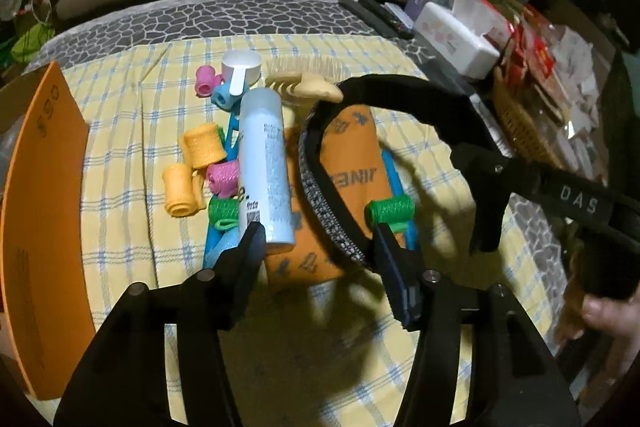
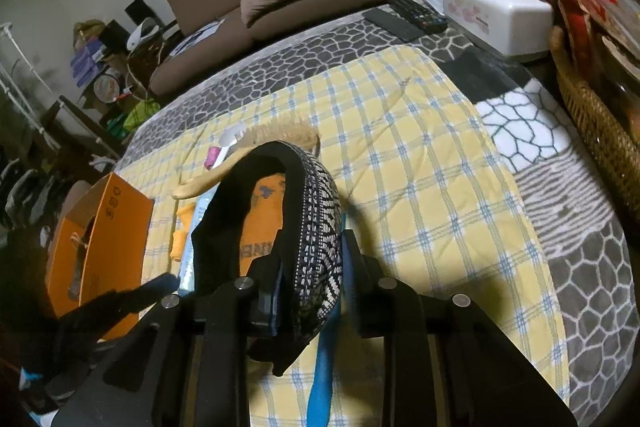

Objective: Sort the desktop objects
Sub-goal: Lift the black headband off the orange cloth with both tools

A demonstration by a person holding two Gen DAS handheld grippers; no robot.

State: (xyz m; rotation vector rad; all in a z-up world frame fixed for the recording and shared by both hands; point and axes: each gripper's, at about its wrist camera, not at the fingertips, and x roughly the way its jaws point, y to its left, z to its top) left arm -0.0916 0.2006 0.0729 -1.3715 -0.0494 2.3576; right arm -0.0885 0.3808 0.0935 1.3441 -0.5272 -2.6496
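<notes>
Left wrist view: the left gripper (image 1: 318, 235) hangs over a pile on the yellow checked cloth (image 1: 132, 235), its jaws apart and nothing between the pads — the pale blue bottle (image 1: 266, 167) lies just past the left finger, a green curler (image 1: 390, 211) by the right one. The headband (image 1: 320, 187), black with a speckled outer face, arches above an orange packet (image 1: 352, 155); one end is lifted by the right gripper (image 1: 486, 183), with a hand (image 1: 612, 315) on its handle. Yellow curlers (image 1: 188, 167), a pink one, a white scoop (image 1: 238, 71) and a wooden comb (image 1: 308, 83) lie beyond. An orange box (image 1: 44, 219) stands at the left.

Right wrist view — the right gripper (image 2: 310, 291) is closed on the headband (image 2: 320, 219).
</notes>
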